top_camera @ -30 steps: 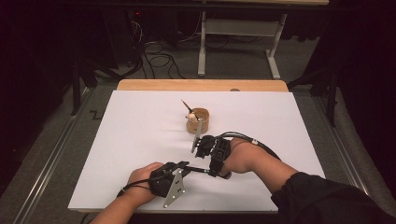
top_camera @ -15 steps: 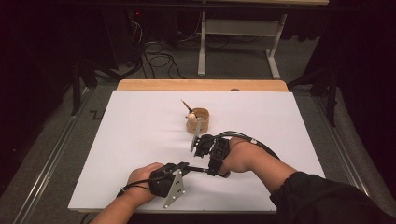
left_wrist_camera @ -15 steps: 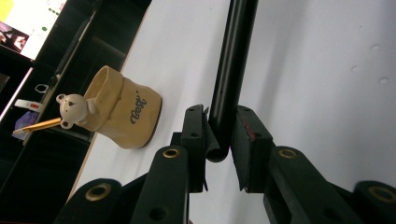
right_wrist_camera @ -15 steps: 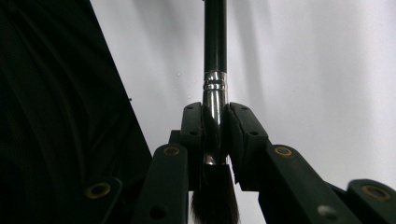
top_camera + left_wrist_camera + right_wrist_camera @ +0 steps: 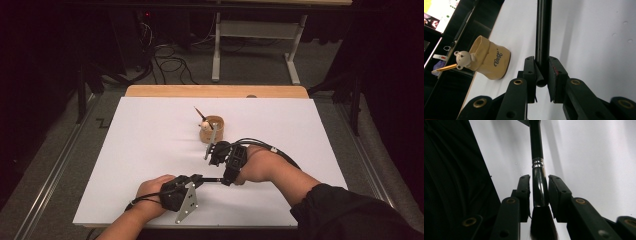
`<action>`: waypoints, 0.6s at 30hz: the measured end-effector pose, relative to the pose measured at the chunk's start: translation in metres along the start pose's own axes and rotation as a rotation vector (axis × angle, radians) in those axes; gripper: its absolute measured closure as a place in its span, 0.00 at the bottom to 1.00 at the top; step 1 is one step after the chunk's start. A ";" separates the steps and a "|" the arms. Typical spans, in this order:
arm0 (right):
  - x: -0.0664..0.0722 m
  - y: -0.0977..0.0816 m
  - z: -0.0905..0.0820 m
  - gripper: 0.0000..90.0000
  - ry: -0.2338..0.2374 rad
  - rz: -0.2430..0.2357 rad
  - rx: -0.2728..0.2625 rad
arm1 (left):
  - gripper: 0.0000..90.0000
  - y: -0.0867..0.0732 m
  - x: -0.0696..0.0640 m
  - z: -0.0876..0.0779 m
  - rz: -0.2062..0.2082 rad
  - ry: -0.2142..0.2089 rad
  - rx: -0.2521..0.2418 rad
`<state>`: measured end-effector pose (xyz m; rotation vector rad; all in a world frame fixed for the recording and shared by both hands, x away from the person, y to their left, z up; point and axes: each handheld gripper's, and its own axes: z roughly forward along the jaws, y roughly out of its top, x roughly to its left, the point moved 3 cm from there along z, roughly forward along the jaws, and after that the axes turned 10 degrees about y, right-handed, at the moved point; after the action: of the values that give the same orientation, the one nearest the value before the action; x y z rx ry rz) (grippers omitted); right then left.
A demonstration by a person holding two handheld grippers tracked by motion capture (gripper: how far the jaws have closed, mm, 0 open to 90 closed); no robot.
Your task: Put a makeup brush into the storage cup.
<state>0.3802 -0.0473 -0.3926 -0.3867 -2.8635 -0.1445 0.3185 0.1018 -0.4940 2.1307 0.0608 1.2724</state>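
- The left gripper (image 5: 199, 178), low on the white table (image 5: 140, 150) in the high view, has just been closing and now clamps the handle end of a black brush (image 5: 543, 37); in the left gripper view both pads press on the thin black shaft, whose butt sits between them.
- The right gripper (image 5: 227, 176) meets the same brush from the other side; in the right gripper view its jaws stand either side of the shiny ferrule, with the dark bristles nearest the camera.
- Those right jaws have just been opening; a thin gap seems to show on each side of the ferrule, so the hold looks released, though the shadow makes this hard to be sure of.
- In the high view the brush lies roughly level just above the table, between the two grippers, near the table's front edge.
- A tan ceramic pot (image 5: 213, 129) with a small bear figure (image 5: 463, 59) on its rim stands behind the right hand (image 5: 262, 167), apart from the brush.
- A pencil (image 5: 200, 114) leans out of that pot.
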 end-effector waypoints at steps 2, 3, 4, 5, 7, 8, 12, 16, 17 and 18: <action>0.000 0.000 0.000 0.77 -0.001 0.003 -0.001 | 0.87 0.000 0.000 0.000 0.001 -0.001 0.000; 0.000 0.000 -0.001 0.77 -0.001 0.003 -0.002 | 0.88 0.000 0.000 0.000 0.001 -0.002 0.000; -0.001 0.000 -0.001 0.75 -0.001 0.002 -0.004 | 0.88 0.000 0.000 0.000 0.002 -0.003 0.001; -0.001 0.000 -0.001 0.74 -0.002 0.005 -0.007 | 0.88 0.000 0.000 0.000 0.003 -0.004 0.002; -0.001 0.000 -0.003 0.71 0.000 0.004 -0.007 | 0.88 0.000 -0.001 0.001 -0.013 -0.007 -0.006; -0.001 0.000 -0.003 0.70 0.002 0.002 -0.007 | 0.88 0.000 -0.001 0.001 -0.014 -0.007 -0.006; -0.001 -0.001 -0.005 0.61 0.007 0.007 -0.013 | 0.88 0.000 -0.001 0.001 -0.022 -0.010 -0.004; -0.002 -0.001 -0.005 0.53 0.003 0.012 -0.026 | 0.88 -0.001 0.000 0.001 -0.032 -0.007 0.000; -0.002 -0.001 -0.006 0.51 0.002 0.014 -0.025 | 0.88 -0.001 0.000 0.002 -0.036 -0.004 0.001; -0.002 -0.002 -0.006 0.49 0.001 0.015 -0.026 | 0.88 -0.001 0.001 0.002 -0.039 -0.004 0.002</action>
<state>0.3830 -0.0500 -0.3876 -0.4132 -2.8600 -0.1796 0.3205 0.1021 -0.4946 2.1235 0.1022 1.2459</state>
